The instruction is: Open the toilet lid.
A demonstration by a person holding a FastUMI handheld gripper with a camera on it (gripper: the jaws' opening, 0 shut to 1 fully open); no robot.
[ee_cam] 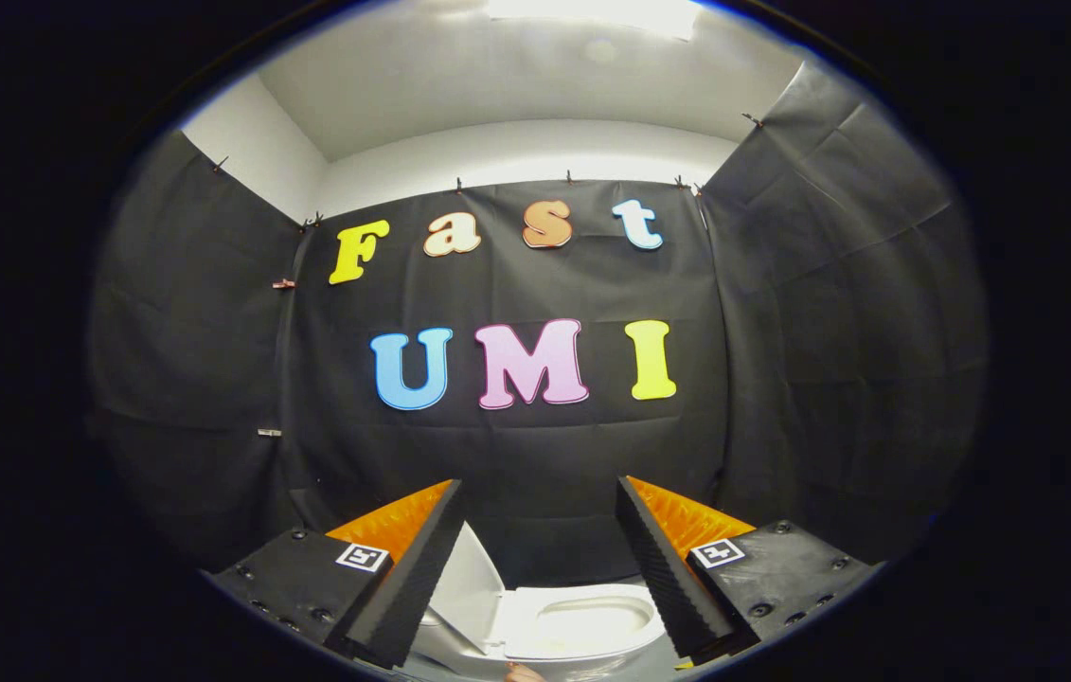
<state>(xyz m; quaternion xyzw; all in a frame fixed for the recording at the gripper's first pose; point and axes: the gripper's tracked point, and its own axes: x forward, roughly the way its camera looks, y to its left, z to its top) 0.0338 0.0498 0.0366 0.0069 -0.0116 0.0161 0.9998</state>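
A white toilet (pixel 582 620) sits low beneath and between my fingers, its bowl showing. Its lid (pixel 471 587) is raised, tilted up on the left side of the bowl, partly hidden behind my left finger (pixel 412 578). My gripper (pixel 540 493) is open, held above the toilet with nothing between its fingers, and the right finger (pixel 663 568) crosses the bowl's right rim. The fingers touch neither lid nor bowl as far as I can tell.
Black cloth walls (pixel 535 445) close in the booth behind and on both sides of the toilet. A white wall and ceiling rise above the cloth. A small part of a hand (pixel 524 673) shows just below the bowl.
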